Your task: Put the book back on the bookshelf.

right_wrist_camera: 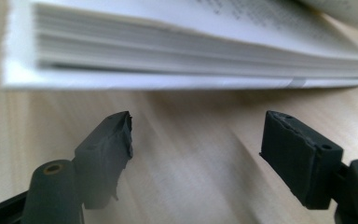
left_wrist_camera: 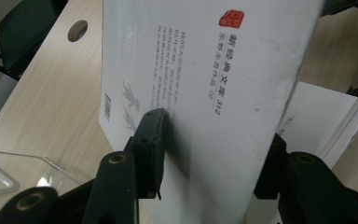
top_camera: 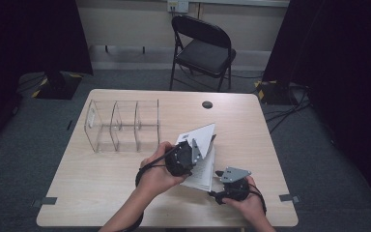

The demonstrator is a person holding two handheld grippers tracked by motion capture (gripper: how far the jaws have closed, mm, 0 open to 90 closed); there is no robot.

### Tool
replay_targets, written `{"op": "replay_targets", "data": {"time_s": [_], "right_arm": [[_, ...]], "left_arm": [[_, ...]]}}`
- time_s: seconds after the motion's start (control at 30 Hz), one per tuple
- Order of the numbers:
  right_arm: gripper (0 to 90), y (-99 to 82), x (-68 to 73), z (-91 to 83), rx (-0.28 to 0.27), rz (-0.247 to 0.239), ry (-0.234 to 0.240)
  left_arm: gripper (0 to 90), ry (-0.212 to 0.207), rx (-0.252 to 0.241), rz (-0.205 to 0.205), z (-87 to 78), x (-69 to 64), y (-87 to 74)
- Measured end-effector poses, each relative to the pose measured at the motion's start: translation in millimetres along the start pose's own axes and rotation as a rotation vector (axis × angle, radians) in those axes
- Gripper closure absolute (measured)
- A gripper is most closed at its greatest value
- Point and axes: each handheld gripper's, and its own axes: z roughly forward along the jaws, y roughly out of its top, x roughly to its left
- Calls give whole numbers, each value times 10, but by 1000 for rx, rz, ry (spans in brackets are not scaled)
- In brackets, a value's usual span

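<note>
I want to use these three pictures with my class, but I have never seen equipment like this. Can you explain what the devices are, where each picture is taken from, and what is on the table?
A person sits at a wooden table holding a hand-held two-jaw gripper in each hand. One picture looks down from above; the other two come from cameras riding on the grippers. The left gripper is shut on the raised white cover of an open book. The right gripper is open, its jaws near the book's page edges but apart from them. A clear plastic organizer with dividers stands on the table to the left of the book.
</note>
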Motion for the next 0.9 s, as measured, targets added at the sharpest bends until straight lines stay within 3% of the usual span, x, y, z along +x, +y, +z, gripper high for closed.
{"op": "replay_targets", "data": {"time_s": [0.3,0.4,0.8,0.9], "right_arm": [[238,80,-21,-10,-35,11,-56],[239,121,-3,0,-50,-18,-90],[235,179,10,-20,-67,-80,-119],[238,205,8,-36,-63,-117,-131]], "left_arm": [[547,-5,9,-3,2,-16,27],[545,-4,9,-5,3,-12,34],[541,-13,28,-7,5,-14,89],[539,-15,29,-11,7,-10,102]]}}
